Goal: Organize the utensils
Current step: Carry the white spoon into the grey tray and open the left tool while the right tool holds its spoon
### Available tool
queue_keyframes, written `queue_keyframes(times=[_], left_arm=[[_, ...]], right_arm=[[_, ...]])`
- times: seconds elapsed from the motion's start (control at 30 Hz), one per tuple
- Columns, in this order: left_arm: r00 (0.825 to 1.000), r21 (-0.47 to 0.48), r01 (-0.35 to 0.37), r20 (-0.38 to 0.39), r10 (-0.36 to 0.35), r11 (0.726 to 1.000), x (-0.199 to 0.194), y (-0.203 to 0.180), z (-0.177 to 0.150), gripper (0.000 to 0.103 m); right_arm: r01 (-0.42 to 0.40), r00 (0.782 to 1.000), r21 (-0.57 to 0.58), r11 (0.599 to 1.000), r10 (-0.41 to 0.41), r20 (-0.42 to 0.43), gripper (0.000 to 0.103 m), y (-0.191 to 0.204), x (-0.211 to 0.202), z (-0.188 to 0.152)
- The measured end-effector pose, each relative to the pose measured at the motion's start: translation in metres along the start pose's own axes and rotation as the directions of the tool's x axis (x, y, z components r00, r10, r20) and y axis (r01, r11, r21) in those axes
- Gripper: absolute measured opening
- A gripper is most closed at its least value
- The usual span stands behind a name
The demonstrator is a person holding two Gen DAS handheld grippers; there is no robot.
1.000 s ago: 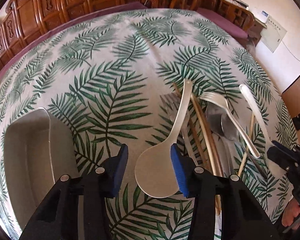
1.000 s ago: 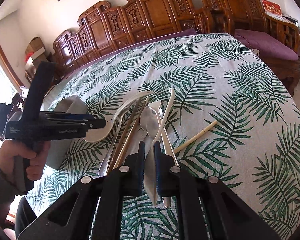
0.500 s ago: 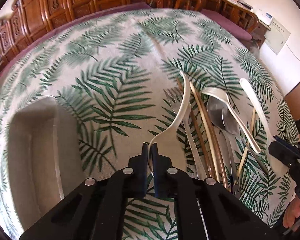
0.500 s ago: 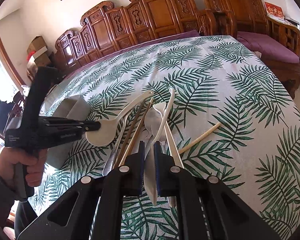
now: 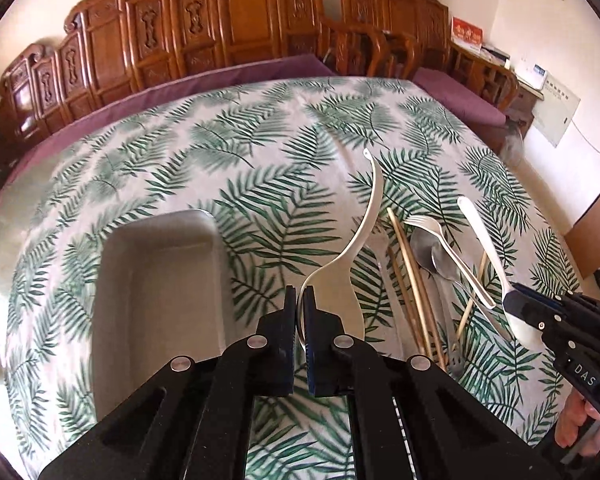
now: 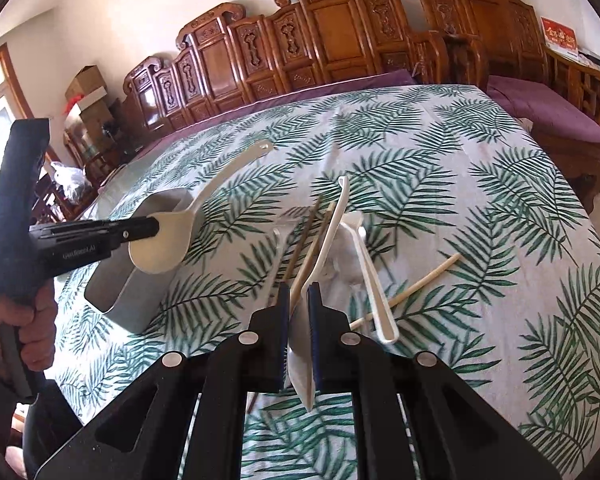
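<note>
The left gripper [image 5: 299, 300] was seen clamped tight on the edge of the bowl of a large white ladle-shaped spoon [image 5: 350, 256], which was held clear of the tablecloth with its curved handle pointing away toward the far side of the table. In the right wrist view the same left gripper [image 6: 156, 228] was seen at the left, gripped by a hand [image 6: 32, 328], with the large spoon's bowl over the near end of a grey rectangular tray [image 6: 112, 292]. In the left wrist view the tray [image 5: 156, 280] was placed left of the gripper on the palm-leaf tablecloth [image 5: 260, 152]. To the right of the held spoon the remaining pile was noted: wooden chopsticks [image 5: 410, 276], a white fork [image 5: 448, 256], metal spoons [image 5: 432, 250] under it, one loose pale chopstick [image 6: 408, 290] lying slantwise to the right. Farther right, the right gripper [image 5: 512, 300] was seen nearly closed on the bowl of a white plastic spoon [image 5: 486, 240]; in its own view the right gripper [image 6: 298, 300] had that spoon [image 6: 328, 240] pinched between its pads, handle pointing away over the pile. Whether this spoon was lifted fully off the pile could not be told. Carved wooden chairs [image 5: 236, 32] were ranged behind the table.
</note>
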State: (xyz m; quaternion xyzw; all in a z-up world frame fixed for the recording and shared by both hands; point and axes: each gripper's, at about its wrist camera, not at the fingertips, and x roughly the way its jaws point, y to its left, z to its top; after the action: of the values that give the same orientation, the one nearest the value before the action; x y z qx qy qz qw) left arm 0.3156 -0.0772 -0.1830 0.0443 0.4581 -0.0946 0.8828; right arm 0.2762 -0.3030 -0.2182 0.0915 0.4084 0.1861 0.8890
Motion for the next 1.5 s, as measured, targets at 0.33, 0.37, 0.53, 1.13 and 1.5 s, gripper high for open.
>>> queue_keyframes(times=[0.33, 0.37, 0.53, 1.13, 1.5], left_arm=[[0.999, -0.052, -0.011, 0.052, 0.014, 0.999, -0.025, 0.043, -0.018, 0.003], [0.999, -0.061, -0.012, 0.052, 0.015, 0.998, -0.027, 0.049, -0.021, 0.003], [0.997, -0.086, -0.04, 0.055, 0.045, 0.995, -0.033, 0.076, -0.034, 0.003], [0.995, -0.191, -0.094, 0.023, 0.1, 0.977, -0.023, 0.128, -0.067, 0.003], [0.998, -0.207, -0.035, 0.041, 0.045, 0.978, -0.028, 0.134, -0.066, 0.009]], right_arm=[[-0.006, 0.999, -0.085, 0.996, 0.003, -0.035, 0.011, 0.045, 0.01, -0.003], [-0.003, 0.999, -0.093, 0.996, -0.001, -0.041, 0.011, 0.049, 0.012, -0.003], [-0.001, 0.999, -0.104, 0.995, -0.003, -0.041, 0.011, 0.068, 0.017, 0.005], [-0.054, 0.997, -0.195, 0.979, 0.042, -0.065, 0.011, 0.15, 0.042, 0.031], [-0.072, 0.995, -0.21, 0.975, 0.055, -0.089, 0.011, 0.176, 0.054, 0.036]])
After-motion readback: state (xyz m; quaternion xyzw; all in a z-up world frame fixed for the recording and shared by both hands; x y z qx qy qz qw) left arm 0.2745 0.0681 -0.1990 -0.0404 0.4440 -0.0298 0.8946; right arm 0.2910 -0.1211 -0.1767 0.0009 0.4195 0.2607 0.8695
